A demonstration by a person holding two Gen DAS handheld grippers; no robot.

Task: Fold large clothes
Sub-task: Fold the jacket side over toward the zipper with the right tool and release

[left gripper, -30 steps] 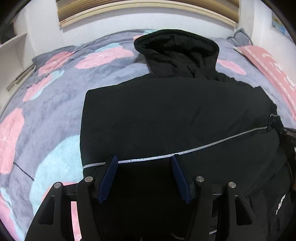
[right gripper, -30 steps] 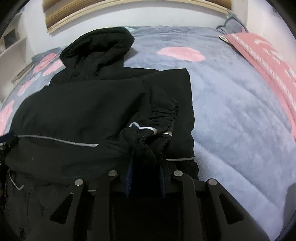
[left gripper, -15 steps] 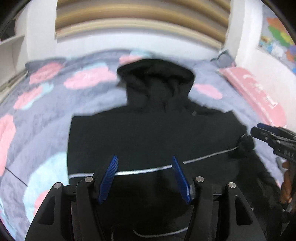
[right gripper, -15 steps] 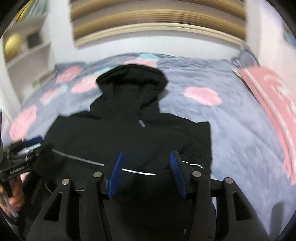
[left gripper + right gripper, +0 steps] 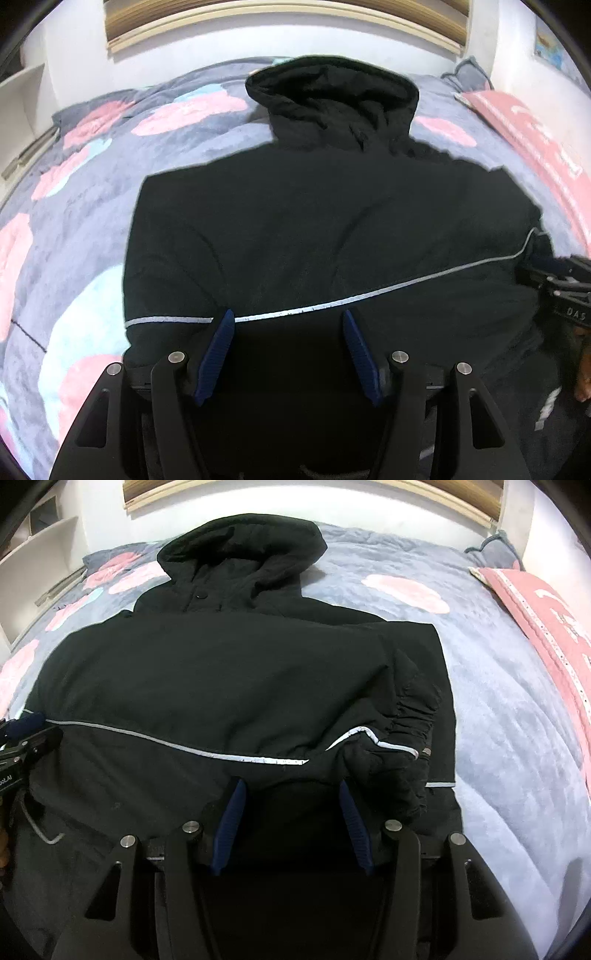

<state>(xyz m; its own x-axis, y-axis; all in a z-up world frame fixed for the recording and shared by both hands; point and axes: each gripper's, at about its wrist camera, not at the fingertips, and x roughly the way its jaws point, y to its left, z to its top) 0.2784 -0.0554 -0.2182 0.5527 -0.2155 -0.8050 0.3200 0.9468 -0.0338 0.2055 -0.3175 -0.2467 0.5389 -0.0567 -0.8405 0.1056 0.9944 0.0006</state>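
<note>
Left wrist view: the left gripper (image 5: 288, 321) has its blue pads spread wide, with nothing pinched between them. The pads (image 5: 218, 350) hover over the lower part of a black hooded jacket (image 5: 314, 229), and whether they touch the cloth cannot be told. The jacket lies flat on a grey bedspread (image 5: 81, 206) patterned with pink and pale blue blotches, its hood (image 5: 332, 96) pointing to 12 o'clock toward the wall. A thin reflective stripe (image 5: 369, 293) runs across the jacket from 9 o'clock up toward 3 o'clock, passing behind the pad tips. At 3 o'clock the right gripper (image 5: 554, 273) enters from the frame edge at the jacket's side; only part of it shows, and its fingertips merge with the dark fabric. The hem is hidden below the gripper body. A pink pillow (image 5: 532, 136) lies at 2 o'clock.

Right wrist view: the right gripper (image 5: 291, 797) also stands wide apart and holds nothing. Just past its right pad, toward 3 o'clock, a bunched sleeve cuff (image 5: 402, 749) rests folded over the jacket (image 5: 229, 686) body, edged with a white stripe. The hood (image 5: 243, 554) lies at 12 o'clock, with one snap button visible. At 9 o'clock the left gripper (image 5: 22, 734) is cut off by the frame, its spread unreadable here. The jacket's lower edge is lost in shadow under the tool. The bedspread (image 5: 498, 738) and pillow (image 5: 546, 620) fill the 3 o'clock side.
</note>
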